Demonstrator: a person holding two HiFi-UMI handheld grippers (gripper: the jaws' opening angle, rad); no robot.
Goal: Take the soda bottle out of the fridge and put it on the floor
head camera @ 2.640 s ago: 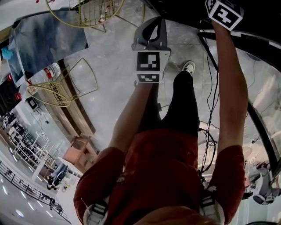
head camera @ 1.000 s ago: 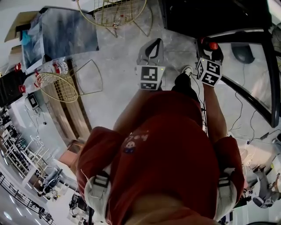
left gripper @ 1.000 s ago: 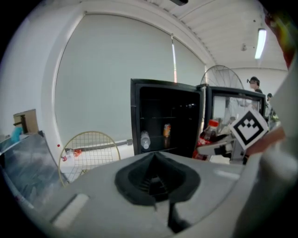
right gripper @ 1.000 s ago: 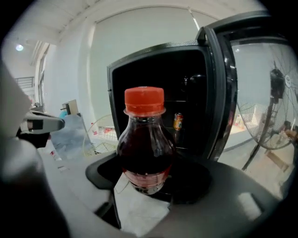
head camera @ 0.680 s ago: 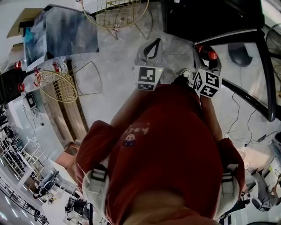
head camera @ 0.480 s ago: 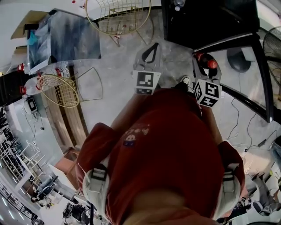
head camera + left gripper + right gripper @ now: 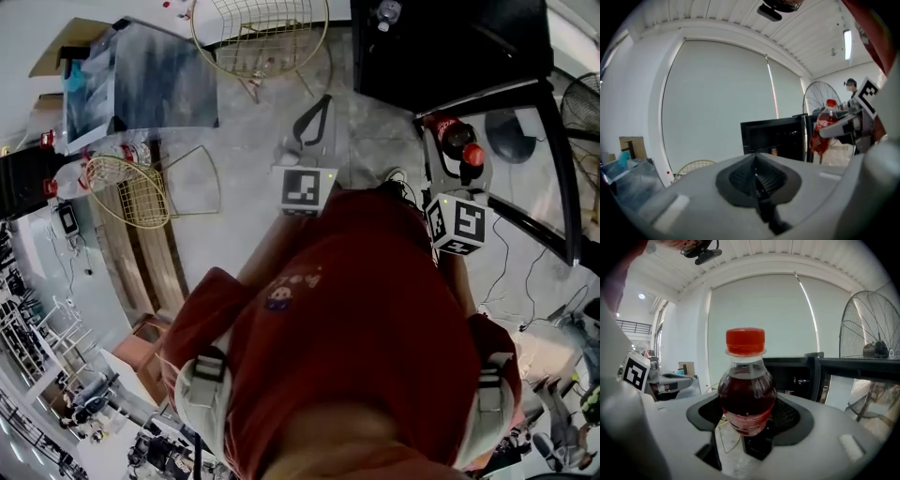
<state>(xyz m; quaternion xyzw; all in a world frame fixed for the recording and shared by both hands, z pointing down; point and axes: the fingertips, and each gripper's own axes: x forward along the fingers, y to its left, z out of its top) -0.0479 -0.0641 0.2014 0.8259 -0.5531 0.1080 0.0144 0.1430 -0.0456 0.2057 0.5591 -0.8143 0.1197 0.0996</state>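
Head view. Might land hard and roll away if let go too high over the grey stone floor (image 7: 234,187); needs a slow trip down first. At 2 o'clock: the right gripper (image 7: 448,155), wrapped round the clear plastic soda bottle with dark red drink and a red cap (image 7: 450,131). Already out of the black boxy fridge (image 7: 441,47) at 1 o'clock, and not yet on the floor. At 12 o'clock: the left gripper (image 7: 314,117), carrying nothing.

Left gripper view. Could knock the soda bottle (image 7: 825,129), seen at 3 o'clock, if swung that way. Jaws of the left gripper (image 7: 757,180) pressed flat together, nothing between them.

Right gripper view. Could slip through, being round and smooth. Could also topple if set down leaning. Jaws of the right gripper (image 7: 747,420) spread fairly wide, yet hugging the soda bottle (image 7: 746,390) tight on both sides of its belly. Standing straight, dead centre, red cap at 12 o'clock. Fridge (image 7: 806,376) behind at 3 o'clock, door open.
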